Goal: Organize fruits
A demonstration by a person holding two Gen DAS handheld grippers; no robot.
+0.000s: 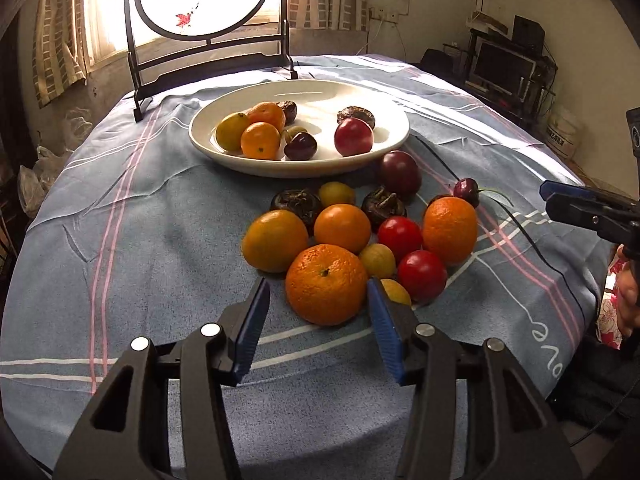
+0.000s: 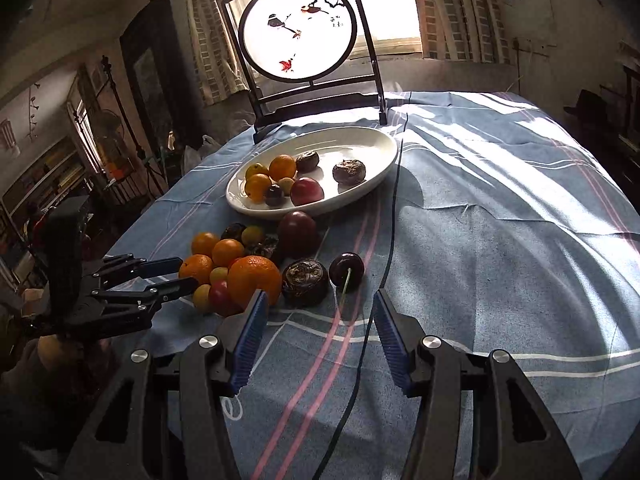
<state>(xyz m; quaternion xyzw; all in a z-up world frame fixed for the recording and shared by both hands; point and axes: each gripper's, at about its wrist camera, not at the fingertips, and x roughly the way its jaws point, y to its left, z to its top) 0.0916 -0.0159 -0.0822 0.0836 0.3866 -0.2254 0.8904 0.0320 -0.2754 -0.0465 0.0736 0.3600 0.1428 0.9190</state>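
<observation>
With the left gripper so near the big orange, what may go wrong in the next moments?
1. The left gripper is open around the large orange, but its right finger sits against a small yellow fruit; closing may pinch or push it.
2. The pile is tightly packed, so lifting the orange may send the red fruit rolling.
3. A black cable crosses the cloth near the right gripper and may snag.

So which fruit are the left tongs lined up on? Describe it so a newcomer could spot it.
Start at the white plate on the blue cloth, then drop to the fruit pile in front of it. The fruit is the tangerine at the pile's near edge, just ahead of the open left tongs. It is the largest of the orange fruits, with pebbled skin and a green stem scar on top.
</observation>
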